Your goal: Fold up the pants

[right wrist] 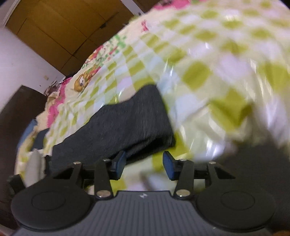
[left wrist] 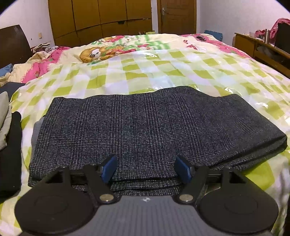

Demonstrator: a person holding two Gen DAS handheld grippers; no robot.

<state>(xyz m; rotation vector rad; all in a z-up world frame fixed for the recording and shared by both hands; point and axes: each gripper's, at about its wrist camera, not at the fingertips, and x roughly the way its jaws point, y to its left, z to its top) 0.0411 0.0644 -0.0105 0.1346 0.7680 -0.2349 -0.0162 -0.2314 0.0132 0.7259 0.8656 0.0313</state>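
Dark grey checked pants [left wrist: 141,130] lie folded in a flat stack on the bed, spread across the left wrist view. My left gripper [left wrist: 145,169] is open and empty just above their near edge. In the blurred right wrist view the pants [right wrist: 116,130] lie to the left, their right end near the gripper. My right gripper [right wrist: 144,167] is open and empty, over the sheet just right of that end.
The bed has a green and white checked plastic-covered sheet [left wrist: 163,69]. Dark and grey clothes [left wrist: 9,145] are piled at the left edge. A wooden wardrobe [left wrist: 99,18] and a door [left wrist: 176,16] stand behind. A wooden desk [left wrist: 262,49] is at the right.
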